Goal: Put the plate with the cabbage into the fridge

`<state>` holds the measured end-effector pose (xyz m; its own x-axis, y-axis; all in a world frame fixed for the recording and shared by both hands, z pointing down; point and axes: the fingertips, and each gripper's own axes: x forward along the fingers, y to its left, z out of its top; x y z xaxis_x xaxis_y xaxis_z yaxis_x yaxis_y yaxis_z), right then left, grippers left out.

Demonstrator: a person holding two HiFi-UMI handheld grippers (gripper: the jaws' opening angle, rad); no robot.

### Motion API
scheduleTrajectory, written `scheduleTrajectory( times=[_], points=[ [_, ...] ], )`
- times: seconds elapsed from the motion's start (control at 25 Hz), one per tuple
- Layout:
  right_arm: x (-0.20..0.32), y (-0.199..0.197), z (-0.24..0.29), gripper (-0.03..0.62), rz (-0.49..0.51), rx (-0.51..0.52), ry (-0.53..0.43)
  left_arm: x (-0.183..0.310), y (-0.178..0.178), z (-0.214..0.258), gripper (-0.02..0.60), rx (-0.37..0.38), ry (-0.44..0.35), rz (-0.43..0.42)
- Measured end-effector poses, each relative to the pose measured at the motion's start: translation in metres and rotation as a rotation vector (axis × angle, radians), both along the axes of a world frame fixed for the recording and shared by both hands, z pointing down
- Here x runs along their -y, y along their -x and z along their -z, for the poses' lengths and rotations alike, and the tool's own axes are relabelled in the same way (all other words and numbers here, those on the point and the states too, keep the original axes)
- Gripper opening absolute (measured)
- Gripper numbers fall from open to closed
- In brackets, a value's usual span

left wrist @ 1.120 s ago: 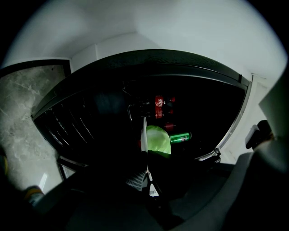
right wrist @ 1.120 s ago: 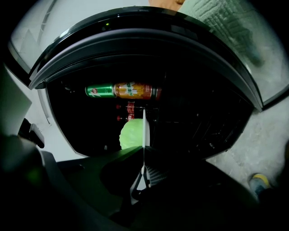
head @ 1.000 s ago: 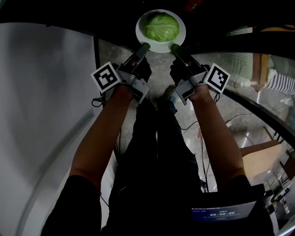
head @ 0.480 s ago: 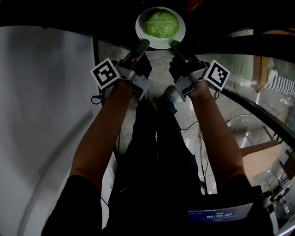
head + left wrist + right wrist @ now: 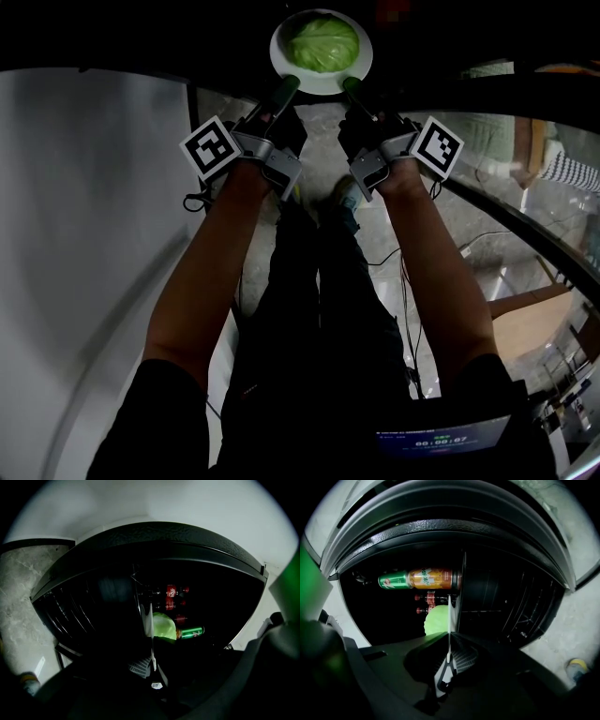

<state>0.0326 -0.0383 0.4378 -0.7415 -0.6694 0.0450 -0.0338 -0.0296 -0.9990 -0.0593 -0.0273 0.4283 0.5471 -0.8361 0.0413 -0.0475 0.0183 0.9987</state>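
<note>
A white plate [image 5: 354, 74] with a pale green cabbage [image 5: 323, 43] on it is held out at the top of the head view, inside a dark opening. My left gripper [image 5: 285, 88] is shut on the plate's near-left rim, and my right gripper [image 5: 349, 85] is shut on its near-right rim. In the left gripper view the plate [image 5: 149, 623] shows edge-on between the jaws with the cabbage [image 5: 164, 626] behind it. The right gripper view shows the plate [image 5: 449, 616] edge-on too, with the cabbage [image 5: 436, 620] to its left.
The fridge interior is dark, with wire racks [image 5: 513, 609] on one side. Red cola bottles [image 5: 171, 597] and a green can [image 5: 191, 632] lie inside; an orange bottle [image 5: 433, 579] shows beside the green can [image 5: 393, 580]. A white fridge door [image 5: 84, 225] stands at left. Marble floor [image 5: 319, 150] lies below.
Both grippers have carried the plate with the cabbage a little farther forward and up, deeper into the dark opening. Their hold on the rim is unchanged.
</note>
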Motion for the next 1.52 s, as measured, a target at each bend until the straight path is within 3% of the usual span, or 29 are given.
scheduleTrajectory(
  times=[0.56,0.88,1.04,1.2,1.52],
  points=[
    [0.002,-0.002,-0.002,0.018,0.007,-0.036,-0.011,0.001,0.002,0.000,0.012,-0.009,-0.019,0.027],
    [-0.004,-0.008,-0.002,0.026,0.017,-0.053,-0.034,-0.004,0.031,-0.002,0.012,0.019,-0.026,0.081],
    [-0.006,-0.016,0.001,0.026,0.017,-0.170,-0.097,-0.006,0.034,0.004,0.011,0.152,-0.069,0.042],
    [-0.015,-0.021,0.018,0.025,0.041,-0.379,-0.235,-0.016,0.038,0.011,0.011,0.424,-0.103,0.016],
    [-0.021,-0.020,0.025,0.006,0.104,-0.791,-0.456,-0.021,0.024,0.029,0.009,0.817,-0.254,-0.090]
  ],
)
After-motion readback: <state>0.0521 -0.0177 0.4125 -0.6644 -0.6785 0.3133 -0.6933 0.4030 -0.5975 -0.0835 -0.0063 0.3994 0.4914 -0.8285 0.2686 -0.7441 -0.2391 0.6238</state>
